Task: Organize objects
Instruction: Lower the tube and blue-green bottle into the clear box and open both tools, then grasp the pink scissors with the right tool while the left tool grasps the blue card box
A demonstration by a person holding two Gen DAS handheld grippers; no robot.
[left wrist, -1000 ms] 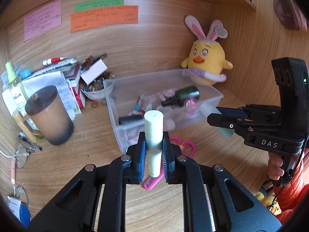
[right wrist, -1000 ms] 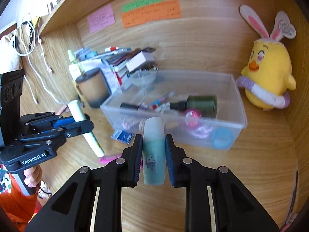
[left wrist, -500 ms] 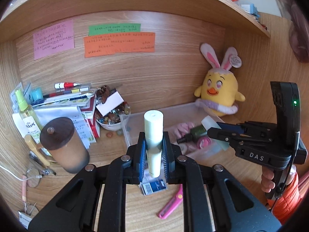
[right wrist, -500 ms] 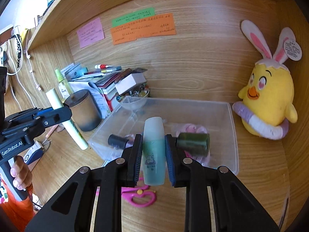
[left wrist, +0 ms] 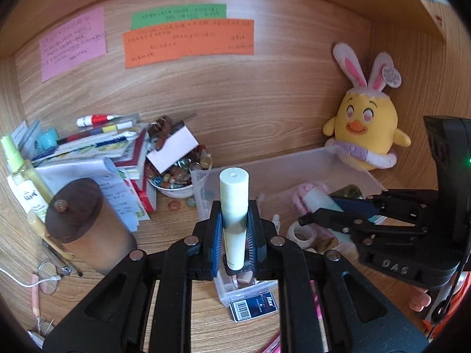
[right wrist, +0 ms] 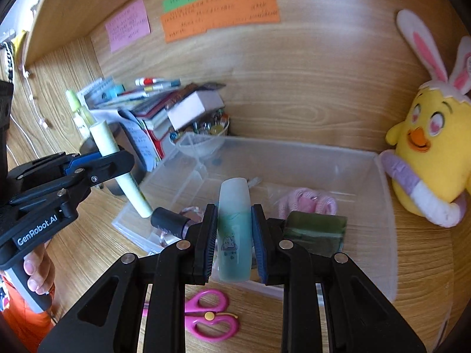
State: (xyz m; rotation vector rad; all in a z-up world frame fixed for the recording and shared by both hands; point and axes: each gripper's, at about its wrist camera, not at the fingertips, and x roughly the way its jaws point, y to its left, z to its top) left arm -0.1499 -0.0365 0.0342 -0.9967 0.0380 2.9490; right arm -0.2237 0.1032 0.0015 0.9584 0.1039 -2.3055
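Note:
My left gripper [left wrist: 234, 235] is shut on a pale yellow tube [left wrist: 234, 206], held upright just in front of the clear plastic bin [left wrist: 265, 167]. The tube also shows in the right wrist view [right wrist: 117, 164], beside the bin's left end. My right gripper [right wrist: 234, 241] is shut on a frosted teal bottle [right wrist: 234, 235], held above the bin's near side [right wrist: 379, 176]. The bottle's tip shows in the left wrist view [left wrist: 319, 201]. The bin holds a dark green bottle [right wrist: 315, 231], a pink cord [right wrist: 306, 203] and a black tube [right wrist: 170, 223].
A yellow chick plush [right wrist: 429, 158] sits right of the bin. Pink scissors [right wrist: 210, 314] lie in front of it. A brown lidded cup [left wrist: 85, 223], stacked books [left wrist: 97, 153], a bowl of stones [left wrist: 179, 176] and a small staples box [left wrist: 253, 303] stand to the left.
Both grippers have moved in closer to the bin and lower, each still holding its item. The teal bottle now hangs over the bin's near side.

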